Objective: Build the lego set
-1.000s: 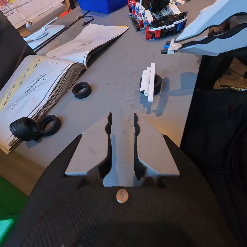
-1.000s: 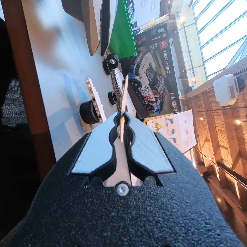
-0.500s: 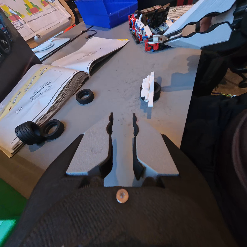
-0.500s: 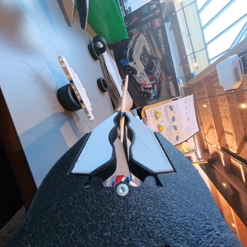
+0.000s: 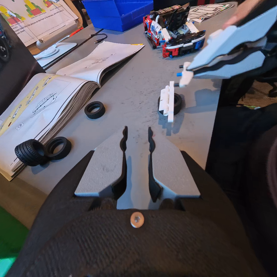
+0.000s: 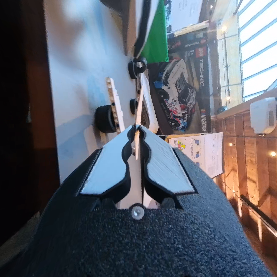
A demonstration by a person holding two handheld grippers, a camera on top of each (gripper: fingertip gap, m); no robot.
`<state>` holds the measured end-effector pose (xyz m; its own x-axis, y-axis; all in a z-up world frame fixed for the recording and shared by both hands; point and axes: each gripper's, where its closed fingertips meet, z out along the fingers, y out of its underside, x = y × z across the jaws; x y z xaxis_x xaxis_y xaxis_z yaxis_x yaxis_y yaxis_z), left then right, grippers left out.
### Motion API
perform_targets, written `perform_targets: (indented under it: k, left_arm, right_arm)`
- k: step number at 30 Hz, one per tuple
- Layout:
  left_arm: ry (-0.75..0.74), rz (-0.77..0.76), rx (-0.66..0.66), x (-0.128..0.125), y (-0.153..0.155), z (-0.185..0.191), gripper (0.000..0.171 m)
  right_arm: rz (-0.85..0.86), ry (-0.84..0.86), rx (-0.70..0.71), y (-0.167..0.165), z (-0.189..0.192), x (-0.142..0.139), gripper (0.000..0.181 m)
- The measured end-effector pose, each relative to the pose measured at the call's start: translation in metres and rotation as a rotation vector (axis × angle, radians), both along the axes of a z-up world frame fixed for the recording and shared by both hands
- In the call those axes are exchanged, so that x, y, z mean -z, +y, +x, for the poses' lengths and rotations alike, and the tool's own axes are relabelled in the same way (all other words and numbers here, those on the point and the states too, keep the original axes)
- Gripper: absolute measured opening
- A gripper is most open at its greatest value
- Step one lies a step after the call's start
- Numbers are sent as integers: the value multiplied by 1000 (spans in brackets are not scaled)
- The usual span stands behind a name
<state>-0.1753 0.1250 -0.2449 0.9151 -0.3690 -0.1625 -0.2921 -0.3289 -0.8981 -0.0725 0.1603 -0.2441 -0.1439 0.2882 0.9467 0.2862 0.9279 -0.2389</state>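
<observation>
My left gripper [image 5: 137, 130] is open and empty, low over the grey table [image 5: 134, 78]. A white beam assembly [image 5: 169, 102] leans on a black tyre [image 5: 178, 102] just ahead of it to the right. My right gripper [image 5: 189, 70] is shut on a small white piece with blue and black pins [image 5: 185, 75], held in the air just above the far end of that assembly. In the right wrist view the right gripper [image 6: 135, 127] holds the white piece [image 6: 138, 107] edge-on, with the assembly [image 6: 114, 104] and tyre [image 6: 103, 119] to its left. The partly built car [image 5: 175, 37] stands at the back.
An open instruction book [image 5: 45, 97] lies at the left, with three loose tyres [image 5: 94, 110] [image 5: 59, 147] [image 5: 30, 152] by it. A blue bin [image 5: 119, 13] and a cable [image 5: 99, 39] are at the back. The set's box [image 6: 184, 93] stands behind the book. The table's edge [image 5: 212, 134] drops off on the right.
My right gripper, still shut on the white piece, went toward the car and has come back down to just above the white beam assembly. My left gripper stays open and nearly still.
</observation>
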Motion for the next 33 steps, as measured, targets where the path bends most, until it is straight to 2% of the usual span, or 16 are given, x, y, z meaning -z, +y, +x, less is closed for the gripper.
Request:
perform_targets:
  k: [4,6,7,10,14,18,22,25,27,33]
  left_arm:
    - [-80,-106,40,7,5,7,35]
    - [-152,-130,115,-5,8,24,43]
    - [-182,-167,164,-11,9,33,52]
    - [-201,-323,295,-18,13,47,59]
    - [-133,-468,322,-10,40,46,55]
    - [-197,-552,375,-6,55,55,54]
    - [-280,-558,446,-9,54,67,54]
    - [-251,-577,496,-4,46,74,59]
    - [-174,-586,510,4,42,75,66]
    - [-25,-643,537,23,36,81,68]
  right_arm:
    - [58,-48,-22,-13,5,9,6]
    - [73,-56,-43,-18,7,10,6]
    - [88,-63,-47,-19,8,12,6]
    - [141,-85,-73,-24,9,17,6]
    - [173,-103,-95,-28,5,23,6]
    - [199,-115,-74,-23,0,27,6]
    - [187,-119,-83,-21,2,32,6]
    - [192,-110,-87,-21,1,32,6]
    - [199,-114,-91,-20,0,34,6]
    - [192,-117,-92,-17,-1,37,6]
